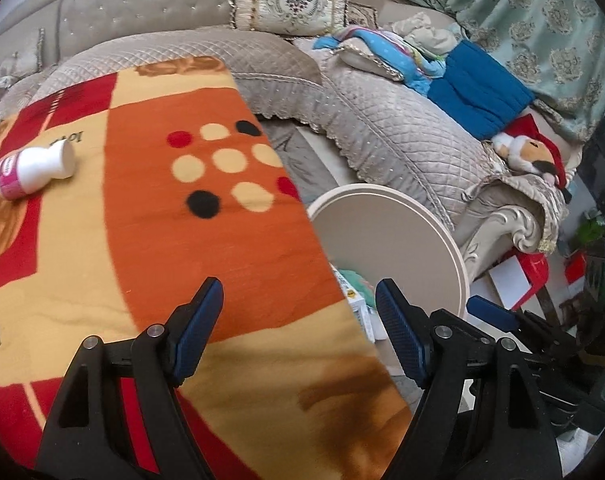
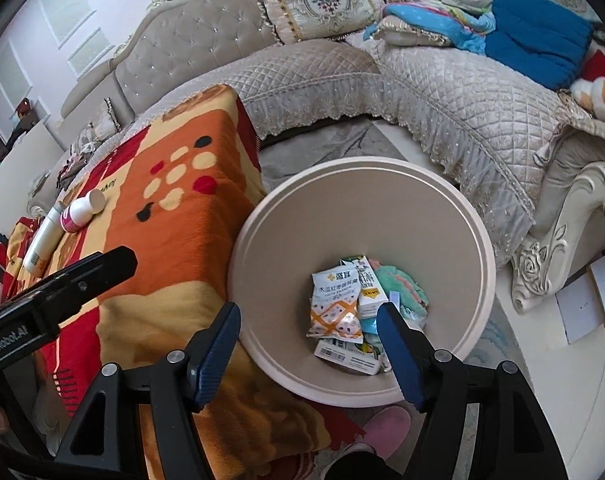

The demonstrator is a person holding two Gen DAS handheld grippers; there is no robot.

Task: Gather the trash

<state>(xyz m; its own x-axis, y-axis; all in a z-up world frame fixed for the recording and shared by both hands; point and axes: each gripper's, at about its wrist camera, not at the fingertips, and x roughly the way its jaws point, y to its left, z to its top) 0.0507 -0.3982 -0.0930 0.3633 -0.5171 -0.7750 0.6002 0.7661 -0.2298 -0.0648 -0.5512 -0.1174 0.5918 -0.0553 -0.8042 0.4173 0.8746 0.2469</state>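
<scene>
Left wrist view: a desk draped in an orange, red and cream blanket [image 1: 150, 208] with dots stands before a quilted beige sofa [image 1: 382, 132] piled with a cushion, blue clothes and a plush toy. The blanket carries the word "love". A white bottle [image 1: 34, 168] with a pink label lies on its side near the far left of the blanket. The left claw [image 1: 298, 300] hangs released, nothing between its blue pads, over the blanket's right edge beside the round beige bin [image 1: 454, 248].

Right wrist view: the bin [image 2: 262, 264] stands on the floor against the desk, holding snack packets [image 2: 336, 304] printed with Chinese characters and small cartons. The bottle [image 2: 82, 210] lies beside a pale tube [image 2: 42, 244]. The right claw [image 2: 308, 316] is released over the bin's near rim. The other tool reads "GenRobot.AI".
</scene>
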